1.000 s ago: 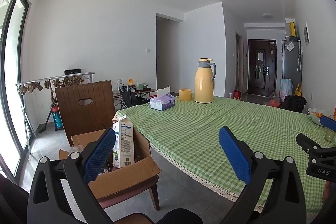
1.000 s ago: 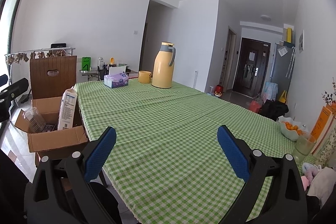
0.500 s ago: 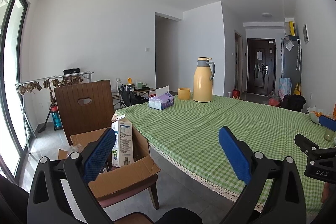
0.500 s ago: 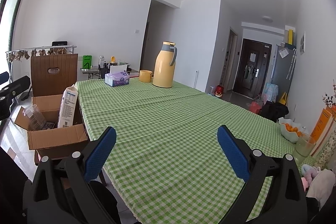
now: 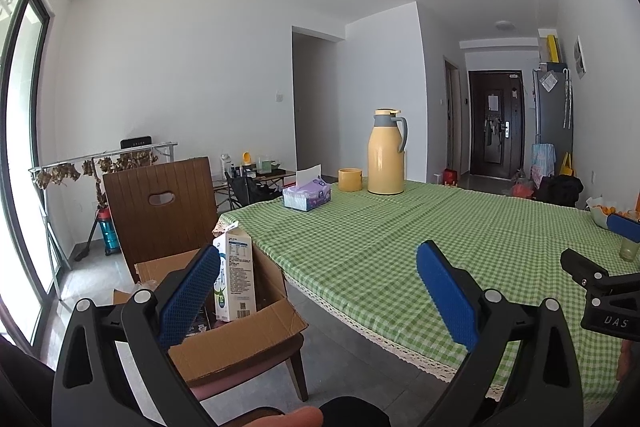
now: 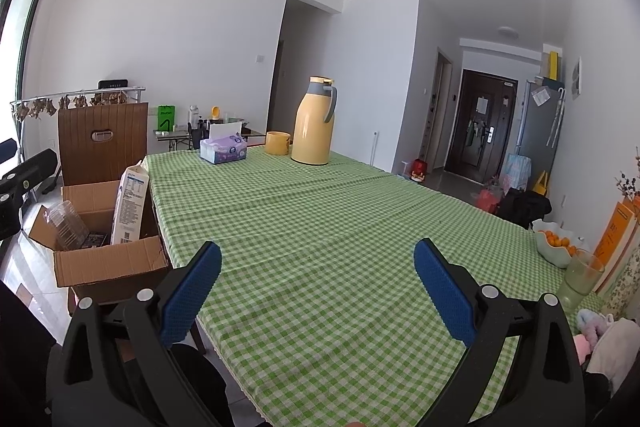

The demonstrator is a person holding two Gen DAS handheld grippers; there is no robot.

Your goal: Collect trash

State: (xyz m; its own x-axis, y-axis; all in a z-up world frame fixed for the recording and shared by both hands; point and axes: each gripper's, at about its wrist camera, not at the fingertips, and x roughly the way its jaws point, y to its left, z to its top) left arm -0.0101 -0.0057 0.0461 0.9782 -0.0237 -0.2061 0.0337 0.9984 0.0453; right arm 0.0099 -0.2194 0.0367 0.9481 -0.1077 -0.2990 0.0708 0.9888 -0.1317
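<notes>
A cardboard box sits on a chair seat left of the table. A white milk carton stands upright in it; the right wrist view shows the box, the carton and a clear plastic container inside. My left gripper is open and empty, held near the table's corner, right of the box. My right gripper is open and empty above the near edge of the green checked table.
On the table's far end stand a yellow thermos jug, a yellow cup and a tissue box. A fruit bowl, a glass and books are at the right edge. A brown chair back rises behind the box.
Both grippers stay open and empty. The views have shifted only slightly; nothing on the table or in the box has moved.
</notes>
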